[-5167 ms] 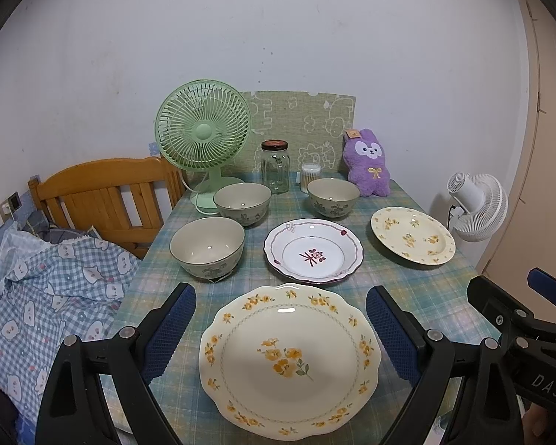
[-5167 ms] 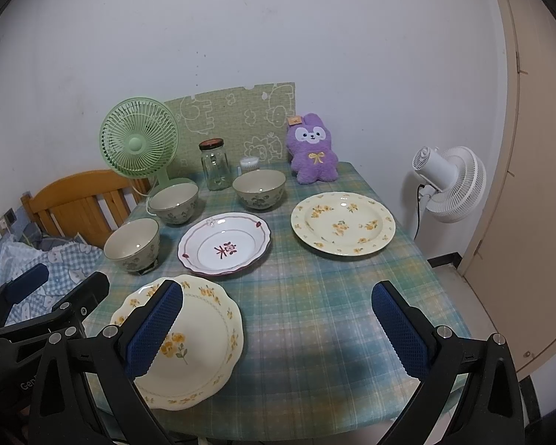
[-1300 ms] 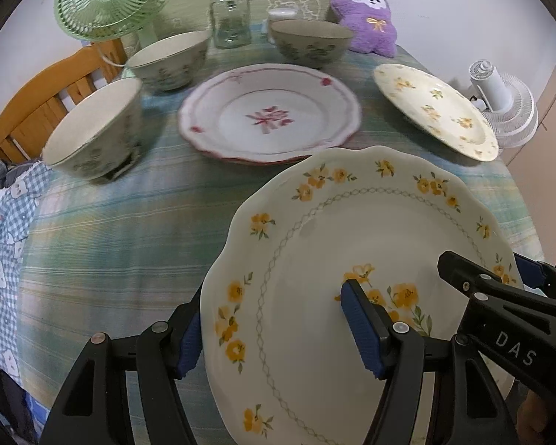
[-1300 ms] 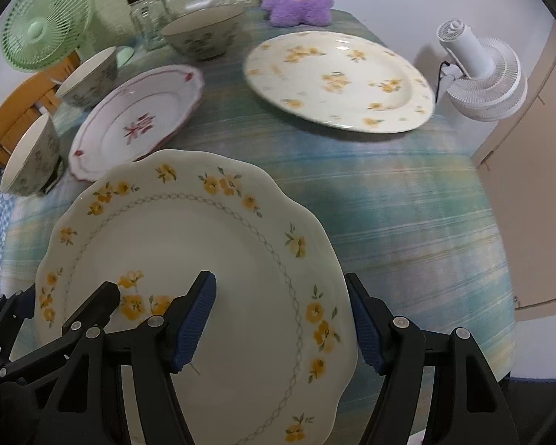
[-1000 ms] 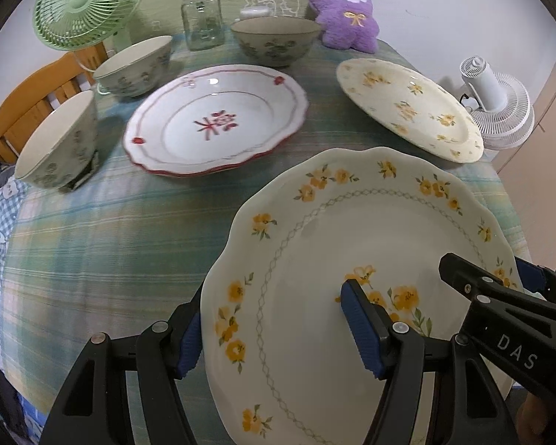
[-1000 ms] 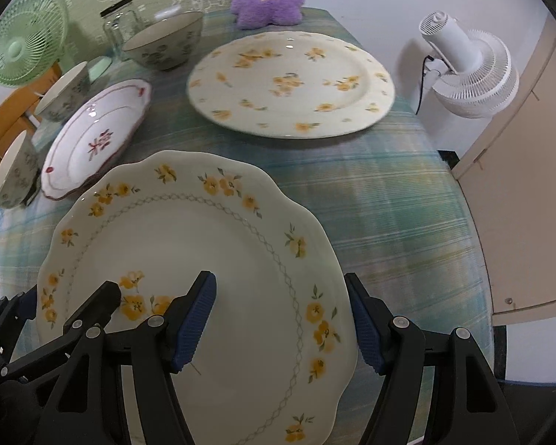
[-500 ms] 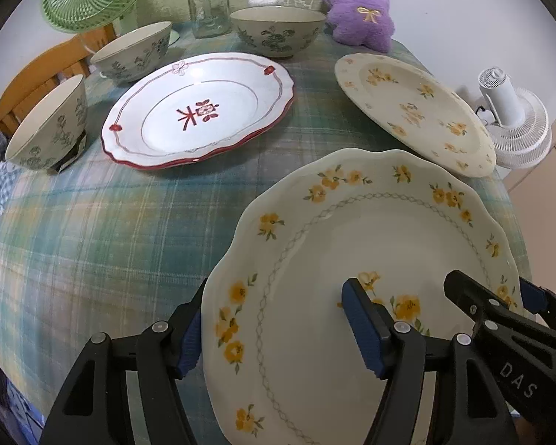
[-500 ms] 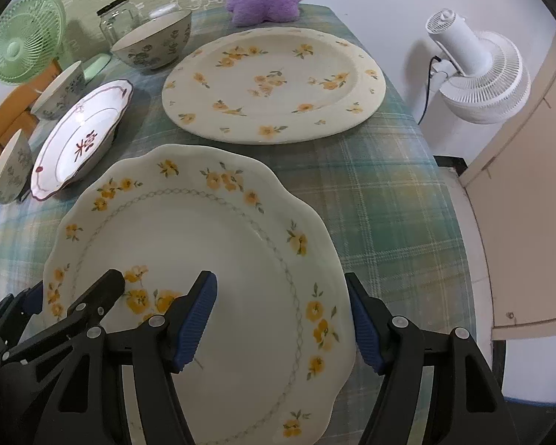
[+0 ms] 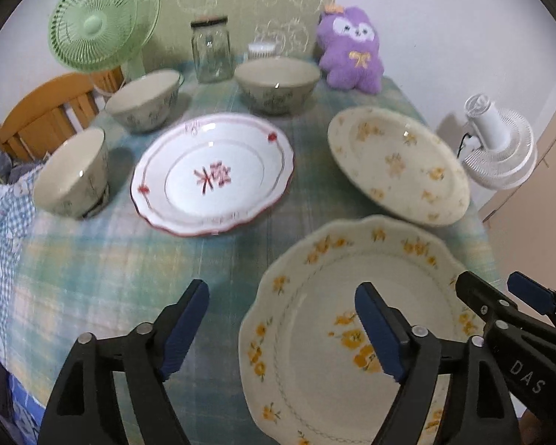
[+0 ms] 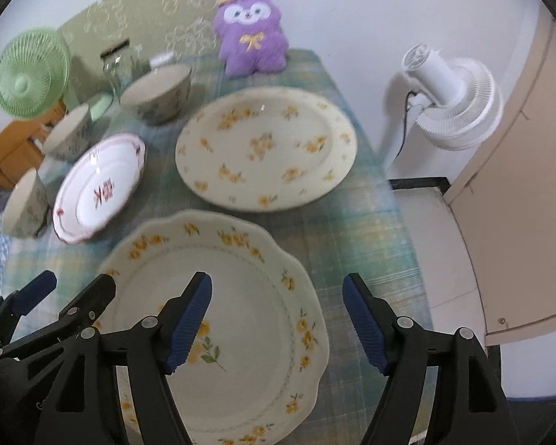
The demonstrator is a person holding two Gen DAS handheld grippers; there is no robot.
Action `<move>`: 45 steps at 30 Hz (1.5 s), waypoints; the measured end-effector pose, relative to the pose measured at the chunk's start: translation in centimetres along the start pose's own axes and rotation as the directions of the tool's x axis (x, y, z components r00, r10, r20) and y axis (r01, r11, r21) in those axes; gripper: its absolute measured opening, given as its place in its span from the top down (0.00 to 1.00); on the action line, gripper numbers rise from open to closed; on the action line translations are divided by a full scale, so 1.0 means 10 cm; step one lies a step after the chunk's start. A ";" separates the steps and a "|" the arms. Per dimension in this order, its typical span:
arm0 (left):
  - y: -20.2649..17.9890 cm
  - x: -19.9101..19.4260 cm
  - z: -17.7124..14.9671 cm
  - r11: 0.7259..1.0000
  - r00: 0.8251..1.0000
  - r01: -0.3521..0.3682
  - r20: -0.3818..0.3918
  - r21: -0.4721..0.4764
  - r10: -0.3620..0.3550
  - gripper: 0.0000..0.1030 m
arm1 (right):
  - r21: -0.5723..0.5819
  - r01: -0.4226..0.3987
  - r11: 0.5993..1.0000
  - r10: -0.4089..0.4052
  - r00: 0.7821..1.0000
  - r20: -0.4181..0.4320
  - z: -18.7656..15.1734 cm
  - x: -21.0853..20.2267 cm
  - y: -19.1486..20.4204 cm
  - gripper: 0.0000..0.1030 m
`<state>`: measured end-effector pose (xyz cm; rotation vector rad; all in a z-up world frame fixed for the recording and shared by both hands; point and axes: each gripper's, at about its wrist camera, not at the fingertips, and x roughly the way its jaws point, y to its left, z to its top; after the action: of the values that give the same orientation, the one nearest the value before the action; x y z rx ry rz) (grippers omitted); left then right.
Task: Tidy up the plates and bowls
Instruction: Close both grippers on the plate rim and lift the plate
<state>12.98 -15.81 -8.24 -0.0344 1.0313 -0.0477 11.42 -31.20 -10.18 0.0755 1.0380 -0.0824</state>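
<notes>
Cream scalloped plate [image 9: 315, 333] with yellow flowers; white plate [image 9: 211, 174] with red rim and red motif; green-blue plaid tablecloth [image 9: 92, 274]; purple plush toy [image 9: 352, 52]; green fan [image 9: 100, 18]; blue gripper pads [image 10: 189, 319].

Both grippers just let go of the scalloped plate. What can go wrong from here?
1. The scalloped plate lies by the table's near edge, so a fingertip catching its rim could nudge it off.
2. The left gripper and right gripper, jaws just opened, straddle opposite rims close together and could collide.
3. The round yellow-flowered plate lies close behind, risking a knock.
</notes>
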 end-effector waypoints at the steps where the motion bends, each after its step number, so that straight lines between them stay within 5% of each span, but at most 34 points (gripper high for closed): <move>1: 0.01 -0.05 0.04 1.000 1.000 0.006 0.010 0.009 -0.006 0.19 | 0.007 0.003 1.000 -0.003 1.000 0.011 0.03 -0.05 0.00 0.23; 7: -0.04 -0.20 0.28 0.998 0.998 0.047 0.037 0.045 -0.049 0.17 | 0.045 0.011 0.999 -0.014 0.997 0.071 0.25 -0.29 -0.03 0.23; 16: -0.32 -0.15 0.71 0.997 0.993 0.009 0.116 0.075 -0.017 0.17 | 0.017 -0.002 1.000 0.000 0.995 0.101 0.68 -0.19 -0.22 0.23; 31: -0.67 0.69 1.20 0.998 0.997 -0.058 0.042 -0.011 0.058 0.26 | -0.037 -0.016 0.999 0.017 0.999 0.046 1.35 0.73 -0.52 0.23; 45: -0.71 1.29 1.30 0.996 0.994 -0.090 -0.060 -0.024 0.088 0.52 | -0.059 -0.010 0.998 0.008 0.999 -0.032 1.53 1.33 -0.57 0.32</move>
<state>30.53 -23.57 -12.26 -0.0110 1.0912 0.0461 30.65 -38.81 -14.03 0.0276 1.0711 -0.0427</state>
